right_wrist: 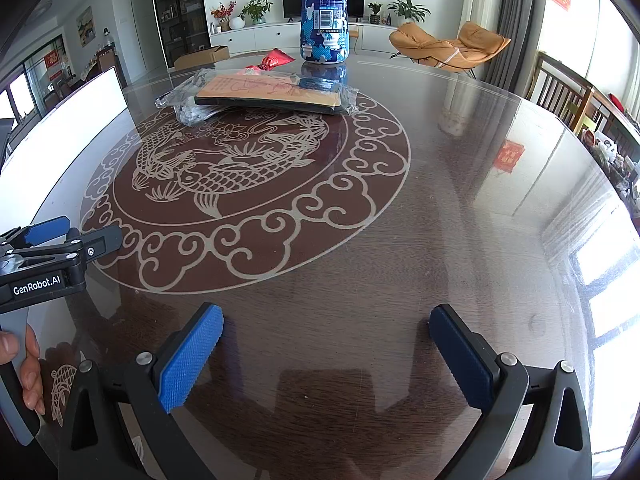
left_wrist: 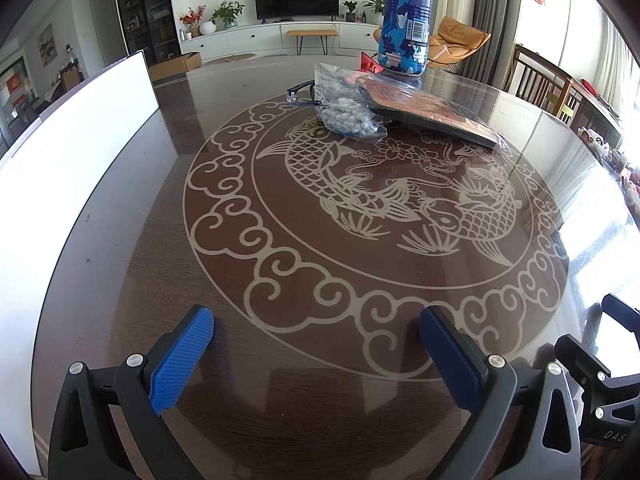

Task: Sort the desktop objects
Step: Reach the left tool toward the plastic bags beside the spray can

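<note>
Desktop objects sit bunched toward the far edge of the round glass-topped table [left_wrist: 120, 264], just past the far rim of the carp and cloud pattern [left_wrist: 360, 208] in its middle; a tall bottle [left_wrist: 406, 20] with a blue and white camouflage wrap stands upright farthest back, close to the far edge; in front of it a flat dark packet [left_wrist: 432, 114] with an orange face, sealed in clear plastic, lies tilted, its left end propped on a clear bag [left_wrist: 348, 114] of small pale round pieces; a pair of dark-framed glasses [left_wrist: 298, 94] lies just left of that bag, partly tucked behind it; a red foil wrapper [right_wrist: 274, 59] shows behind the packet, left of the bottle; a white board [left_wrist: 80, 128] stands along the left edge of the table, well apart from the pile; the left gripper [left_wrist: 316, 334] hovers low over the near edge with its blue-padded jaws spread wide and nothing between them; the right gripper [right_wrist: 326, 336] hangs over the near right part of the table, jaws likewise wide apart and empty; from the right wrist view a hand [right_wrist: 24, 364] grips the handle of the left gripper at the lower left; both grippers are well apart from the pile.
</note>
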Motion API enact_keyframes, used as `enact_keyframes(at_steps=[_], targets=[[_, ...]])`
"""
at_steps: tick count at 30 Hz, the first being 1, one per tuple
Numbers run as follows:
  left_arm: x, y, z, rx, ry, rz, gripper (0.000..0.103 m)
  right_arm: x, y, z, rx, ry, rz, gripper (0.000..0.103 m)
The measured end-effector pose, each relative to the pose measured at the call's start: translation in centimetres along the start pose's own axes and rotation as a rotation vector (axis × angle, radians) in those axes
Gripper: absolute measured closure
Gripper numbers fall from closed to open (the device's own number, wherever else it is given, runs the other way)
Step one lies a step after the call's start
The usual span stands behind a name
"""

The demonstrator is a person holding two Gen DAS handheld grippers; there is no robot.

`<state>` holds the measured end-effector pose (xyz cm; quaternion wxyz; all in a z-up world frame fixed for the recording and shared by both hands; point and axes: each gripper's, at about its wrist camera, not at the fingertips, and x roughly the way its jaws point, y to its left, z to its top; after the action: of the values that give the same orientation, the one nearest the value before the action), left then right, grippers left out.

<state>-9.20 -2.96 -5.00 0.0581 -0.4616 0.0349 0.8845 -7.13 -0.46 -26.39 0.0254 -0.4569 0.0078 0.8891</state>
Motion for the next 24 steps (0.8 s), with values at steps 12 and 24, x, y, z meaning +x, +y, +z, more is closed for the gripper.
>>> enact_keyframes(at_steps=[12,24], targets=[[-0.01,0.01,0.00,0.000,0.000,0.000,0.000,0.00,0.00,0.01,0.000,0.000,0.000,0.000],[0.15,0.10,0.30,0.012,0.012,-0.012,0.000,0.00,-0.01,0.03,0.000,0.000,0.000,0.000]])
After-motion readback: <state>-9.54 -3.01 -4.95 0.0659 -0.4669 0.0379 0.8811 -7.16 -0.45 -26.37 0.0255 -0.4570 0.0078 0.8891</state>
